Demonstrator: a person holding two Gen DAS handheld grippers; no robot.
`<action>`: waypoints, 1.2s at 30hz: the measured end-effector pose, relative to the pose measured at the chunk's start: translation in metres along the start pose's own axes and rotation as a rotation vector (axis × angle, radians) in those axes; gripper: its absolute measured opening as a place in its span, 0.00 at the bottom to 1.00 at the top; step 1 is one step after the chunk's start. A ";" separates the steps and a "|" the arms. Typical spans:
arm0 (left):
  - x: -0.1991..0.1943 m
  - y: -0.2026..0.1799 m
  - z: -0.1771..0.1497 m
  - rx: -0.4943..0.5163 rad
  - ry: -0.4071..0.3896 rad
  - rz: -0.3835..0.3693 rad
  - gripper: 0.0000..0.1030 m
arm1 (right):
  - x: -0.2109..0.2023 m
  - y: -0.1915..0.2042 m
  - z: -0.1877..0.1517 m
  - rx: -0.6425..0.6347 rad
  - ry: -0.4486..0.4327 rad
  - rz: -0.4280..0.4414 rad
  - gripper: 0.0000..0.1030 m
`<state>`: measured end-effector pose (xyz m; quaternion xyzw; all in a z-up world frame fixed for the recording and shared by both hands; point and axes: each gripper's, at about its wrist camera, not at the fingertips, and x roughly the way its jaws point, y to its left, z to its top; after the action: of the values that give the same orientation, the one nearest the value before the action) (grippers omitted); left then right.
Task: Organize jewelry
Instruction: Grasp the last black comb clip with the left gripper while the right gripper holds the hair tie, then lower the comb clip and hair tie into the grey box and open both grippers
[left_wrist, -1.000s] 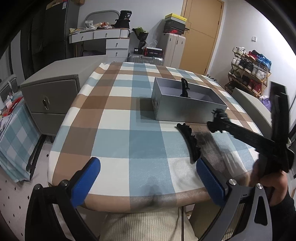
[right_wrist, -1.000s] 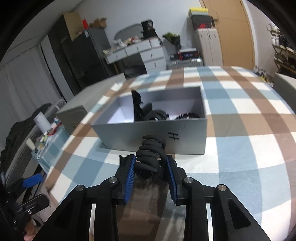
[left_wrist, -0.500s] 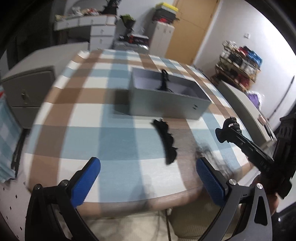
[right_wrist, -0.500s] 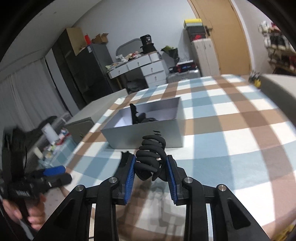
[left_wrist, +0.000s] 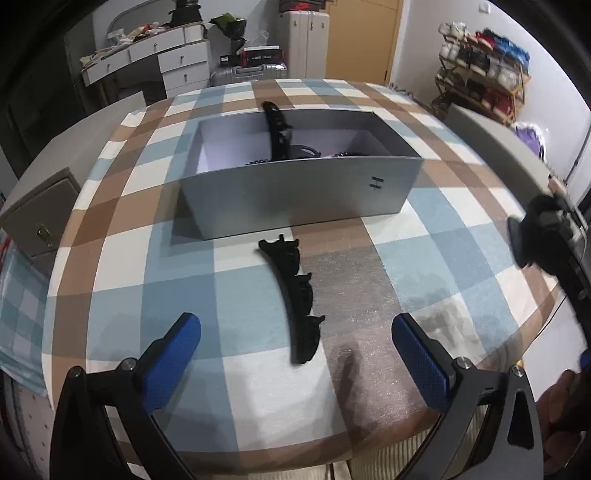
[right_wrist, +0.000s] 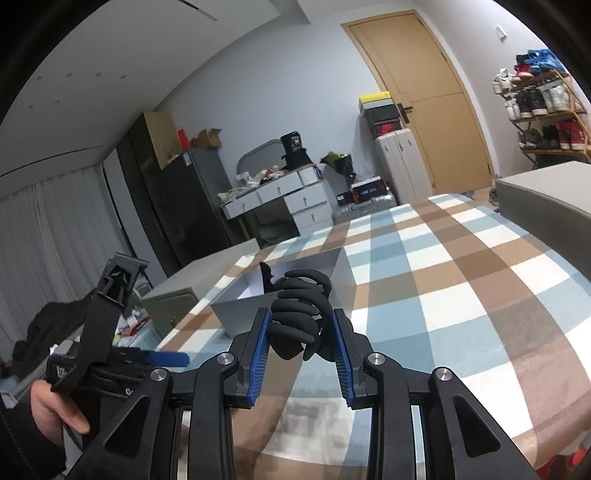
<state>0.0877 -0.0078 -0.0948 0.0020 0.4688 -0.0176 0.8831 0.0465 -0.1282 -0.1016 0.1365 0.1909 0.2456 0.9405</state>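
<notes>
A long black hair clip (left_wrist: 293, 295) lies on the checked tablecloth in front of the grey box (left_wrist: 295, 199). My left gripper (left_wrist: 295, 350) is open, low over the table's near edge, with the clip's near end between its blue pads. The box holds several black hair pieces, one standing upright (left_wrist: 277, 133). My right gripper (right_wrist: 301, 332) is shut on a black claw hair clip (right_wrist: 301, 314) and holds it raised at the table's right side. It also shows in the left wrist view (left_wrist: 543, 232). The box (right_wrist: 280, 288) lies beyond it.
A grey cabinet (left_wrist: 33, 218) stands left of the table, another grey unit (left_wrist: 498, 144) to the right. A shoe rack (left_wrist: 484, 70), suitcases (left_wrist: 303, 44) and white drawers (left_wrist: 177, 62) are at the back. My left gripper also shows in the right wrist view (right_wrist: 110, 332).
My left gripper moved forward and turned toward the long clip and the box. My right gripper lifted and pulled back to the right with the claw clip still in it.
</notes>
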 end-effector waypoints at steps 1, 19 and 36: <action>0.000 -0.001 0.000 0.002 -0.004 0.017 0.98 | -0.001 0.001 0.002 -0.011 -0.002 -0.015 0.30; 0.022 -0.005 0.005 0.058 0.034 0.045 0.43 | -0.014 -0.006 0.009 0.000 -0.023 0.014 0.31; -0.011 0.001 -0.001 0.079 -0.072 -0.005 0.13 | -0.003 0.008 -0.002 -0.044 0.015 0.062 0.31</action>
<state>0.0809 -0.0067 -0.0864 0.0351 0.4355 -0.0385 0.8987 0.0399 -0.1233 -0.0995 0.1196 0.1884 0.2797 0.9338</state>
